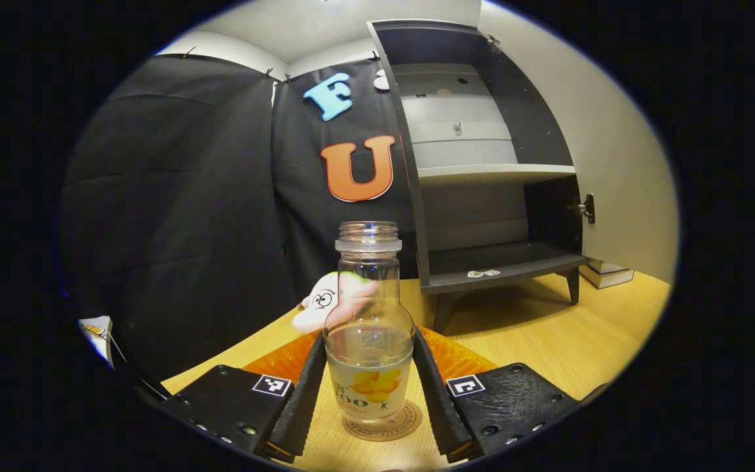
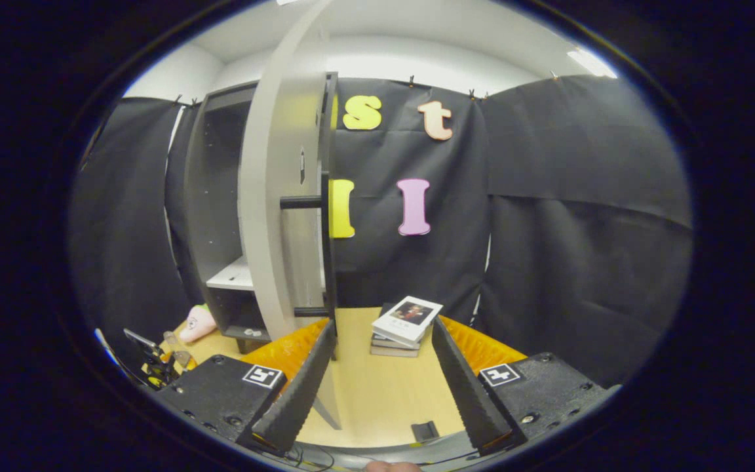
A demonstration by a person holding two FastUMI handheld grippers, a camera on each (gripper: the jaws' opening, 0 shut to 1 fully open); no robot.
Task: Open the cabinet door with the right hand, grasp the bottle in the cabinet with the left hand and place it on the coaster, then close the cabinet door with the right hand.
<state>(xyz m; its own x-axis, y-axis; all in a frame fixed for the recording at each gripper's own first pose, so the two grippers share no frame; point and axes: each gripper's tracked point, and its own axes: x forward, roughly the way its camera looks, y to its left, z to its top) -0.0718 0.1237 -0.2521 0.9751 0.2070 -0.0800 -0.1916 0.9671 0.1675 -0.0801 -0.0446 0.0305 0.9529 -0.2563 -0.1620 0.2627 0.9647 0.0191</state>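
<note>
A clear, capless bottle (image 1: 369, 328) with a yellow-printed label stands upright on a round coaster (image 1: 410, 419) on the wooden table. My left gripper (image 1: 369, 387) is shut on the bottle, with a ribbed finger against each side of its body. Behind it the dark cabinet (image 1: 482, 170) stands open, and its white door (image 1: 613, 164) is swung out to the right. In the right gripper view my right gripper (image 2: 381, 387) is open and holds nothing. It sits just beside the edge of the open door (image 2: 266, 196), whose black bar handle (image 2: 326, 249) is above the left finger.
A pink and white plush toy (image 1: 318, 305) lies on the table behind the bottle, left of the cabinet. A stack of books (image 2: 407, 324) sits ahead of my right gripper, and also shows by the door (image 1: 607, 272). A small black object (image 2: 425, 431) lies near the table edge.
</note>
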